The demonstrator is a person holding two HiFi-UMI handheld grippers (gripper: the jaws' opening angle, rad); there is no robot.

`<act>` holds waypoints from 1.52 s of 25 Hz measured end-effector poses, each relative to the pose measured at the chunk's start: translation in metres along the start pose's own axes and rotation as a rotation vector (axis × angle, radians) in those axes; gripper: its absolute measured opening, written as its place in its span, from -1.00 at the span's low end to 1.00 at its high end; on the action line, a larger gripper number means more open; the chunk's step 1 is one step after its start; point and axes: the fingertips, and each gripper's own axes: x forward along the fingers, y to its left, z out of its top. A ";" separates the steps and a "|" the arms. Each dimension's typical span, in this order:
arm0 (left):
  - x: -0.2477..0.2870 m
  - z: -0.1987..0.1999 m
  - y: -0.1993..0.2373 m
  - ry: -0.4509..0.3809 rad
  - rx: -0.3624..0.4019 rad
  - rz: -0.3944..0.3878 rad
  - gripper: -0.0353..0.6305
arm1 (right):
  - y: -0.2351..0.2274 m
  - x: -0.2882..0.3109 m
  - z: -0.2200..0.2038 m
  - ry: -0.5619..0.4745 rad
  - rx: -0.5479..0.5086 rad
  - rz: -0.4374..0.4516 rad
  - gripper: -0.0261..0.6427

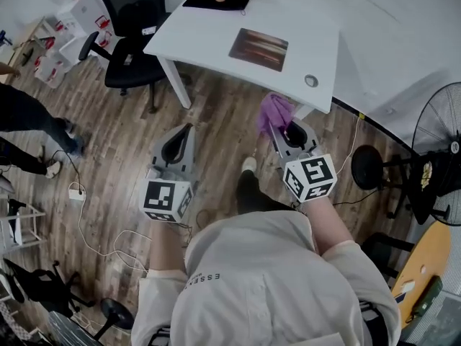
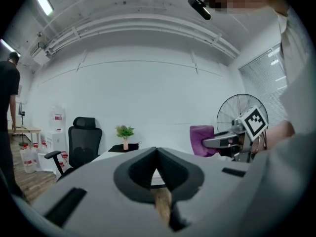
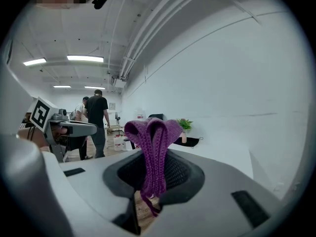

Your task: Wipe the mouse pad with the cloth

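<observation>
While I hold both forearms out toward the desk (image 1: 209, 36), my right gripper (image 1: 285, 126) clamps the purple cloth (image 1: 273, 111), my left gripper (image 1: 186, 130) closed on nothing

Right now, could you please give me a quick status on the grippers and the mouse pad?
Left gripper shut, empty. Right gripper shut on purple cloth. Mouse pad bare on white table, cloth not yet there.

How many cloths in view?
1. The purple cloth is pinched in the right gripper's jaws, held short of the white table, apart from the mouse pad. The left gripper holds nothing.
</observation>
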 end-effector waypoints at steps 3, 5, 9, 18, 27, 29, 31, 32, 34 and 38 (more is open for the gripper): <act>0.042 0.007 0.024 0.002 0.010 0.019 -0.89 | -0.027 0.045 0.006 0.002 0.009 0.012 -0.65; 0.076 0.015 0.042 -0.003 0.003 0.026 -0.89 | -0.049 0.076 0.012 0.012 0.017 0.016 -0.65; 0.147 0.026 0.066 -0.012 -0.003 0.023 -0.89 | -0.099 0.132 0.021 0.029 0.043 0.019 -0.65; 0.280 0.026 0.089 0.025 -0.015 -0.057 -0.89 | -0.187 0.220 0.013 0.114 0.111 0.000 -0.65; 0.380 0.008 0.130 0.058 -0.020 -0.176 -0.89 | -0.229 0.302 -0.015 0.240 0.196 -0.022 -0.65; 0.405 0.003 0.142 0.067 -0.028 -0.212 -0.89 | -0.236 0.325 -0.022 0.274 0.218 -0.028 -0.65; 0.429 -0.002 0.152 0.077 -0.034 -0.257 -0.89 | -0.242 0.348 -0.030 0.308 0.252 -0.037 -0.65; 0.440 -0.004 0.157 0.079 -0.036 -0.281 -0.89 | -0.245 0.360 -0.034 0.324 0.268 -0.041 -0.65; 0.461 -0.011 0.166 0.082 -0.037 -0.329 -0.89 | -0.249 0.382 -0.045 0.359 0.290 -0.050 -0.65; 0.492 -0.031 0.180 0.102 -0.030 -0.410 -0.89 | -0.252 0.421 -0.075 0.448 0.340 -0.057 -0.65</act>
